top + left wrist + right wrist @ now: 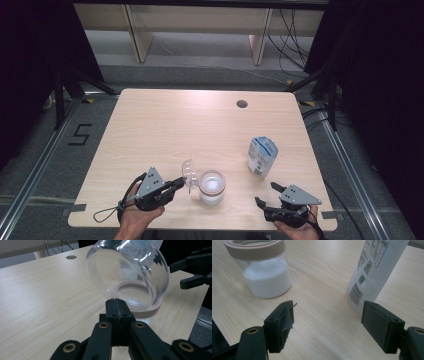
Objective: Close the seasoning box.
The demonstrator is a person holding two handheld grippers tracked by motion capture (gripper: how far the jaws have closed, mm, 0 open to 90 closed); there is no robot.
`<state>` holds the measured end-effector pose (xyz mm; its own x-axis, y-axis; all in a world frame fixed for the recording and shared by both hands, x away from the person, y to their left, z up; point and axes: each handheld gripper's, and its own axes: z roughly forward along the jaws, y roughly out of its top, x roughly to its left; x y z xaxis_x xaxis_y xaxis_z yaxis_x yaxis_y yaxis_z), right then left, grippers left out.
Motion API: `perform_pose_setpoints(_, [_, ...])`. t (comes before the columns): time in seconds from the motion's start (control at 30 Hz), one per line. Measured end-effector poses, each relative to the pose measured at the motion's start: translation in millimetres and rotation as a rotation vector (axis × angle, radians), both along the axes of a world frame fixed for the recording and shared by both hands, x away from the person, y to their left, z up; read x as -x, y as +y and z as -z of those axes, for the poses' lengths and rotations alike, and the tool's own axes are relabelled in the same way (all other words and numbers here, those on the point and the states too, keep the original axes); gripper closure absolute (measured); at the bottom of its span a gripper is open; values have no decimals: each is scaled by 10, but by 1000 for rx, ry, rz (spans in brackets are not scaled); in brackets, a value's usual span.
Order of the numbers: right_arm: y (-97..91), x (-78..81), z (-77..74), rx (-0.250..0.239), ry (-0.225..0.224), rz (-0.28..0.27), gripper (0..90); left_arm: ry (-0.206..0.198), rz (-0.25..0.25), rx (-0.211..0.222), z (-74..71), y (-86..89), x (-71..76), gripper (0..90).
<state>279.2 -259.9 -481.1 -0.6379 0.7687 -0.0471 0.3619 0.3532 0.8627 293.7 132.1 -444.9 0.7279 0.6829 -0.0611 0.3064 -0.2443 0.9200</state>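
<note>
Clear domed lid (130,270), tilted over jar (212,187)

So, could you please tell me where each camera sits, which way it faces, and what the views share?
High view: above the person's side, facing forward and down on the table; both forearms and the left tongs and right tongs show.
Left gripper view: on the left tongs, looking along shut jaws clamping the clear lid's rim; the right tongs show far right.
Right gripper view: on the right tongs, between open jaws, facing the jar and the bag.
Shared: jar, bag and table appear in all three.
</note>
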Motion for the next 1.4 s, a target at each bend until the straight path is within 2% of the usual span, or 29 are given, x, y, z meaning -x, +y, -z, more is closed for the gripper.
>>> perform_pose_setpoints(0.07, [1, 0, 1, 1, 0, 0, 269, 7, 1, 6, -7, -7, 7, 895])
perform_pose_setpoints(0.17, [12, 20, -5, 0, 31, 9, 269, 8, 7, 6, -12, -12, 4, 895])
perform_pose_setpoints(0.23, [9, 15, -4, 2, 20, 8, 269, 2, 11, 3, -16, -9, -6, 895])
perform_pose_setpoints(0.4, [12, 22, -5, -3, 30, 11, 269, 1, 12, 1, -25, -29, -8, 894])
perform_pose_setpoints(0.43, [8, 15, -4, 4, 17, 7, 269, 2, 12, 1, -27, -40, -7, 894])
perform_pose_setpoints(0.5, [15, 25, -5, -3, 37, 13, 269, -1, 21, 0, -24, -49, -11, 894])
perform_pose_setpoints(0.8, [15, 25, -4, -4, 37, 14, 269, 1, 20, -4, -20, -72, -17, 894])
perform_pose_setpoints(0.83, [11, 20, -5, 2, 31, 9, 269, 0, 25, 7, -13, -79, -22, 894])
perform_pose_setpoints(0.9, [31, 42, 0, -14, 51, 26, 269, 6, 18, 3, -12, -87, -15, 894])
perform_pose_setpoints(0.97, [24, 29, 1, -6, 36, 17, 269, 1, 23, -5, -15, -87, -20, 894])
perform_pose_setpoints(1.1, [15, 21, -1, 1, 37, 9, 270, 2, 24, -7, -16, -94, -19, 894])
perform_pose_setpoints(1.17, [12, 12, 1, 9, 16, 4, 270, 4, 24, -5, -16, -97, -21, 894])
perform_pose_setpoints(1.2, [21, 20, 3, 0, 39, 6, 270, 3, 24, -6, -18, -96, -22, 894])
perform_pose_setpoints(1.23, [21, 10, 8, 6, 23, -2, 270, 1, 24, -7, -18, -97, -22, 894])
perform_pose_setpoints(1.3, [26, 11, 9, -3, 35, -9, 270, 2, 20, -5, -15, -106, -16, 894])
perform_pose_setpoints(1.37, [19, 12, 5, 6, 27, -1, 270, -3, 24, -8, -15, -108, -19, 894])
perform_pose_setpoints(1.4, [11, 3, 5, 14, 6, -2, 270, -6, 28, -12, -17, -108, -21, 894])
